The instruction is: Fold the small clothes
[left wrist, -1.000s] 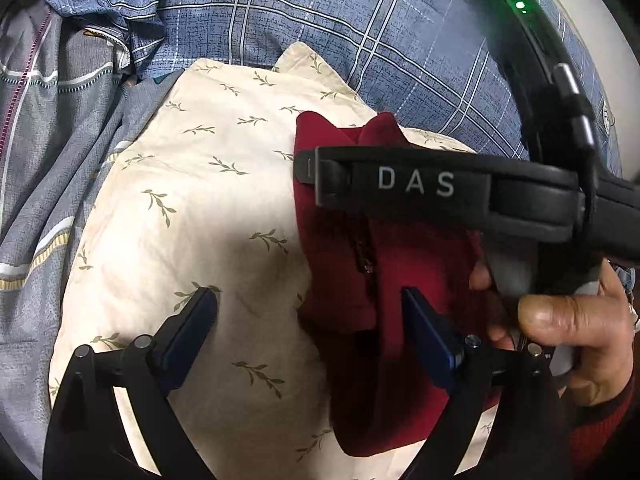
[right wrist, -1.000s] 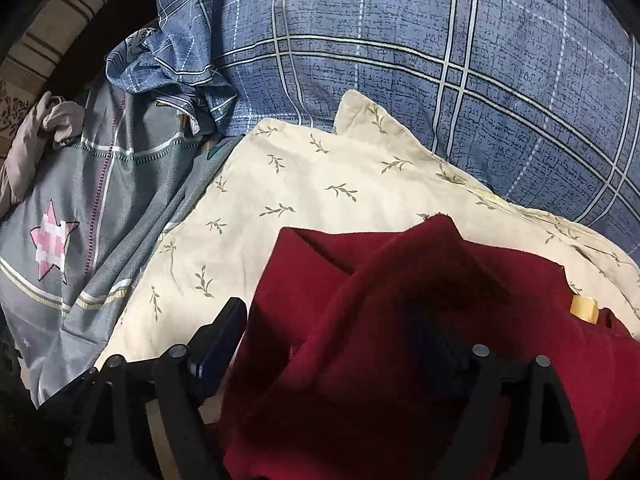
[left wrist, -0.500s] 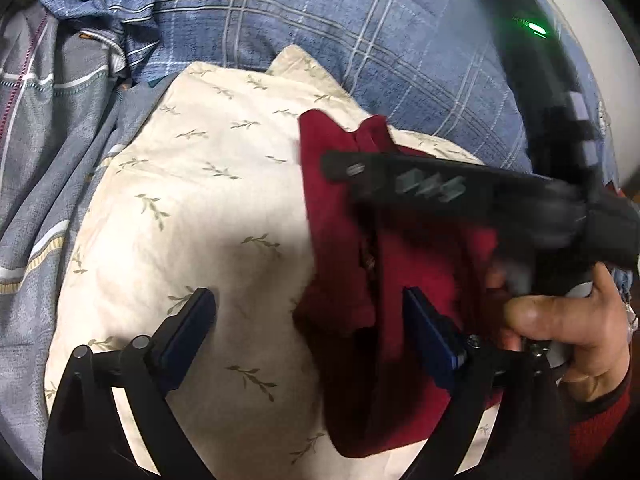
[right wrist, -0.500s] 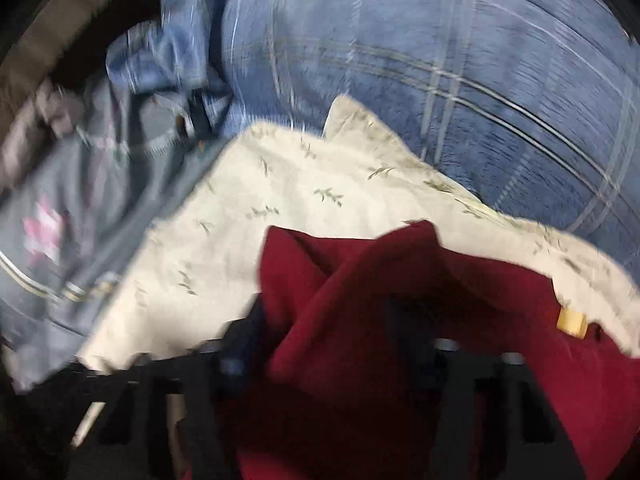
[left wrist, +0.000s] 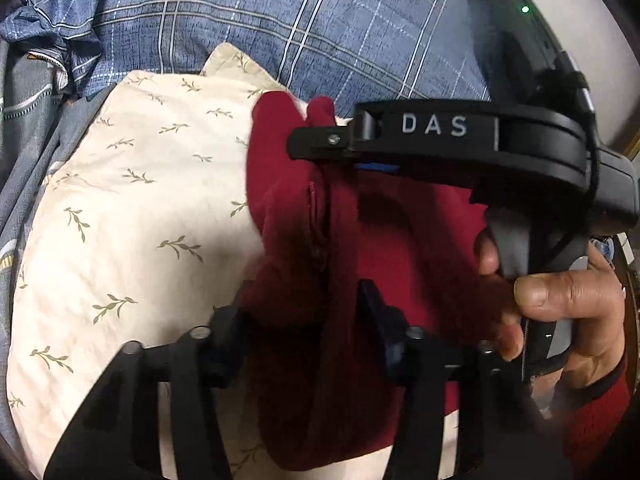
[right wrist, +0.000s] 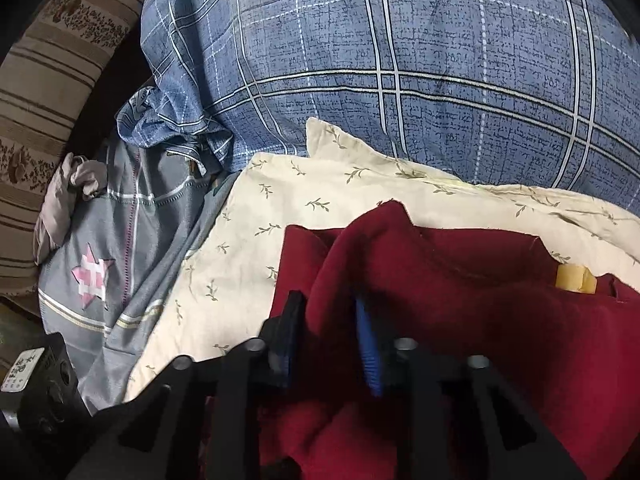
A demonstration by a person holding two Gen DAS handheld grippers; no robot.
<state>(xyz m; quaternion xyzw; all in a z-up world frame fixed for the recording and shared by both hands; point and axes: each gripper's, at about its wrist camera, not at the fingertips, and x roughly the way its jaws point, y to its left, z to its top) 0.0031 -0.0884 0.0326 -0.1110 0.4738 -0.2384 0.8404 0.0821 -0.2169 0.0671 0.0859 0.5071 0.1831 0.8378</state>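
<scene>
Red garment (left wrist: 400, 240) laid on cream leaf-print pillow (left wrist: 132, 208), bunched into raised folds. Left gripper (left wrist: 304, 320) clamped on fold of red cloth. Right gripper (right wrist: 332, 332) likewise pinched on fold. Blue plaid bedding (right wrist: 440, 60) seen behind pillow.

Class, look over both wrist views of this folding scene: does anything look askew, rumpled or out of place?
Yes. The red garment is bunched in uneven ridges on the cream leaf-print pillow, not flat, with both the left gripper and right gripper pinching folds of it. Behind, a blue plaid cloth lies crumpled beside the plaid cushion.
</scene>
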